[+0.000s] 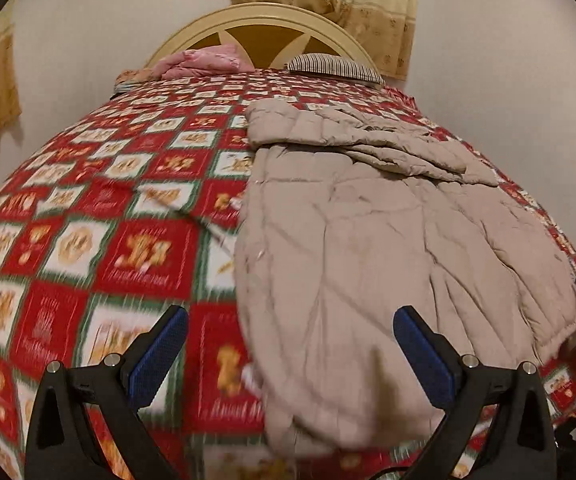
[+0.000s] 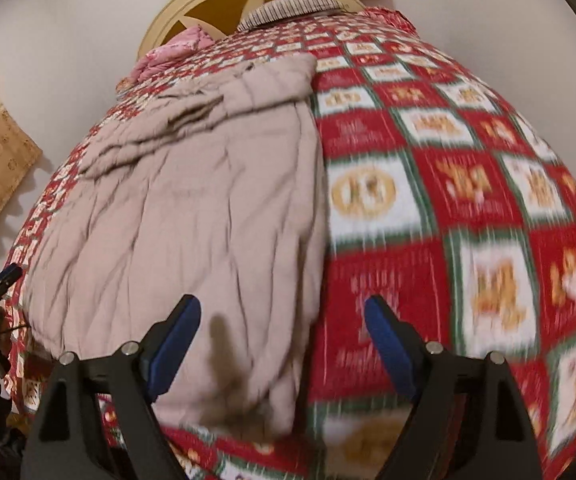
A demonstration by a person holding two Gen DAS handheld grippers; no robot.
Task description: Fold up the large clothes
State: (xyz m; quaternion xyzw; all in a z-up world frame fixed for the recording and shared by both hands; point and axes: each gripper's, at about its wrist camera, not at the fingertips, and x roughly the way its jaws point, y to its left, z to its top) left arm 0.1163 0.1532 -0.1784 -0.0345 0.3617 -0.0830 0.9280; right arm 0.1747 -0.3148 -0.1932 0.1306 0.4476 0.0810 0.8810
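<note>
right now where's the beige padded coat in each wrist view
Left wrist view: the beige padded coat fills the centre-right, on the red checked bedspread.
Right wrist view: the coat fills the centre-left.
Shared landmark: the striped pillow by the headboard.

A home bedroom: bed (image 1: 87,208) with arched headboard (image 1: 263,20), pillows (image 1: 336,66), curtains (image 1: 376,8).

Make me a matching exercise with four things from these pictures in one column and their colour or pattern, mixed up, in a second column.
Things:
1. coat
2. bedspread
3. pillow
4. headboard

Looks:
A. striped
B. cream and mustard
C. plain beige
D. red and white squares

Pairs: 1-C, 2-D, 3-A, 4-B
</note>
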